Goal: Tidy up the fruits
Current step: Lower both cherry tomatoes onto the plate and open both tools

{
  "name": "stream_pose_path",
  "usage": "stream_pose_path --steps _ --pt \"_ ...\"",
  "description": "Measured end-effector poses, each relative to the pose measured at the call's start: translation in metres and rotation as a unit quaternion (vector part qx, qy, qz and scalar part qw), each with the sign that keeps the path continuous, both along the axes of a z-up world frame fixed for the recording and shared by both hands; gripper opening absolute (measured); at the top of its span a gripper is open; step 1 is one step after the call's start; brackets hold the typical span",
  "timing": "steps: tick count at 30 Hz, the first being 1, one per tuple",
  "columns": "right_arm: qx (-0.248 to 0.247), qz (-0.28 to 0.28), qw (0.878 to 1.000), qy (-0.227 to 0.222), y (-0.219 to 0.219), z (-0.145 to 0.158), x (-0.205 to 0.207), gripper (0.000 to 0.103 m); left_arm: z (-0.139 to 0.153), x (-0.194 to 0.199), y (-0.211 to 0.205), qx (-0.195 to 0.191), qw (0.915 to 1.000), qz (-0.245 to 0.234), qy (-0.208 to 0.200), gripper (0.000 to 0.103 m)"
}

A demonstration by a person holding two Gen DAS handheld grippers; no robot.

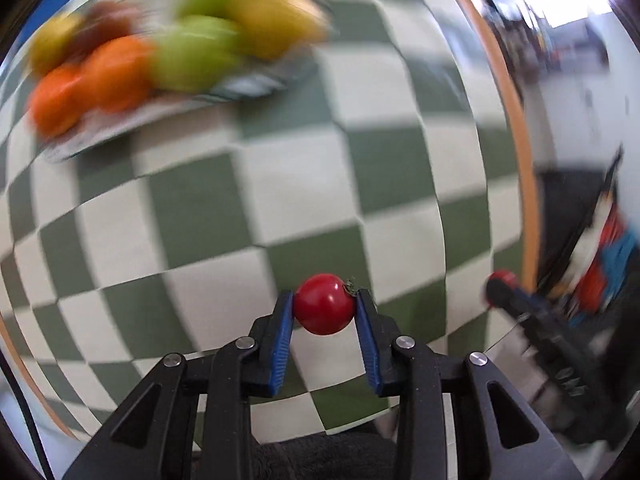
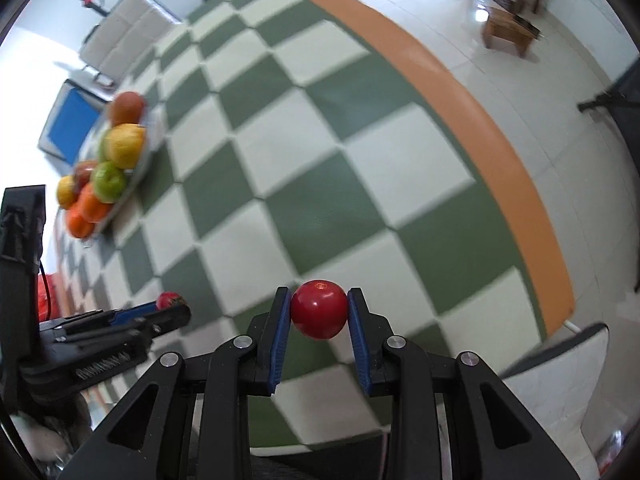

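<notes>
My left gripper (image 1: 325,304) is shut on a small red tomato (image 1: 325,309) with a green stem, held above the checked tablecloth (image 1: 280,184). My right gripper (image 2: 319,312) is shut on a second red tomato (image 2: 319,314), also off the cloth. Each gripper shows in the other's view: the right one (image 1: 500,284) at the right edge, the left one (image 2: 172,305) at the lower left, each with its tomato. A plate (image 1: 248,86) piled with oranges (image 1: 116,72), green apples (image 1: 192,60) and yellow fruit (image 1: 272,16) lies far left, blurred in the left wrist view; the plate (image 2: 138,168) is sharper in the right wrist view.
The green-and-white cloth has an orange border (image 2: 472,120) along the round table's edge. Beyond it lie a tiled floor, a wooden stool (image 2: 508,30), a white seat (image 2: 128,28) and a blue chair (image 2: 72,124). Wide bare cloth lies between the grippers and the plate.
</notes>
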State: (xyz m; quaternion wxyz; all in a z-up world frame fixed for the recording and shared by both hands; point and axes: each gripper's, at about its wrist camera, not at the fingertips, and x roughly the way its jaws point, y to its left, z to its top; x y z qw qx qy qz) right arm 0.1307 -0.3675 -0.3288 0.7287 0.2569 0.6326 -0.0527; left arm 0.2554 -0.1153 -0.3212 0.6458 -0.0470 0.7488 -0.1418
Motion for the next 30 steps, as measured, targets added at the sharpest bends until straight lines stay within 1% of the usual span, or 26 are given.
stream_pose_path --steps 1,3,5,6,8,10,13,15,16,20,22,27,28,30 --pt "0.012 0.013 1.0 -0.008 0.01 0.003 0.011 0.031 0.008 0.01 0.025 -0.011 0.9992 0.038 -0.001 0.028" --pt "0.029 0.044 0.998 -0.023 0.036 0.006 0.034 0.031 0.017 0.024 0.066 -0.03 0.9941 0.104 0.002 0.028" --pt "0.052 0.076 0.995 -0.035 0.064 0.009 0.058 0.031 0.019 0.041 0.101 -0.048 0.9847 0.167 0.009 0.028" --pt "0.061 0.093 0.993 -0.044 0.081 0.011 0.072 0.031 0.018 0.049 0.119 -0.059 0.9777 0.201 0.014 0.028" --pt "0.08 0.133 0.986 -0.063 0.121 0.013 0.099 0.031 0.013 0.056 0.14 -0.076 0.9654 0.249 0.021 0.028" --pt "0.096 0.157 0.98 -0.077 0.154 0.013 0.123 0.031 0.006 0.067 0.158 -0.093 0.9527 0.288 0.032 0.028" --pt "0.105 0.184 0.973 -0.094 0.196 0.008 0.154 0.031 -0.002 0.085 0.181 -0.109 0.9381 0.326 0.044 0.028" --pt "0.104 0.198 0.97 -0.098 0.215 0.001 0.17 0.031 -0.01 0.093 0.187 -0.119 0.933 0.335 0.054 0.028" --pt "0.101 0.201 0.969 -0.096 0.221 -0.004 0.176 0.031 -0.013 0.098 0.19 -0.12 0.9317 0.338 0.057 0.028" --pt "0.087 0.209 0.971 -0.081 0.231 -0.02 0.19 0.031 -0.027 0.105 0.181 -0.116 0.9335 0.333 0.066 0.029" --pt "0.081 0.212 0.971 -0.075 0.233 -0.026 0.196 0.031 -0.031 0.105 0.184 -0.113 0.934 0.331 0.071 0.029" --pt "0.069 0.209 0.973 -0.069 0.233 -0.034 0.202 0.032 -0.042 0.11 0.181 -0.102 0.9386 0.318 0.088 0.03" --pt "0.069 0.207 0.973 -0.069 0.232 -0.034 0.202 0.033 -0.043 0.11 0.18 -0.097 0.9395 0.316 0.089 0.031" --pt "0.07 0.205 0.974 -0.069 0.234 -0.034 0.2 0.038 -0.044 0.111 0.179 -0.091 0.9403 0.316 0.087 0.033"
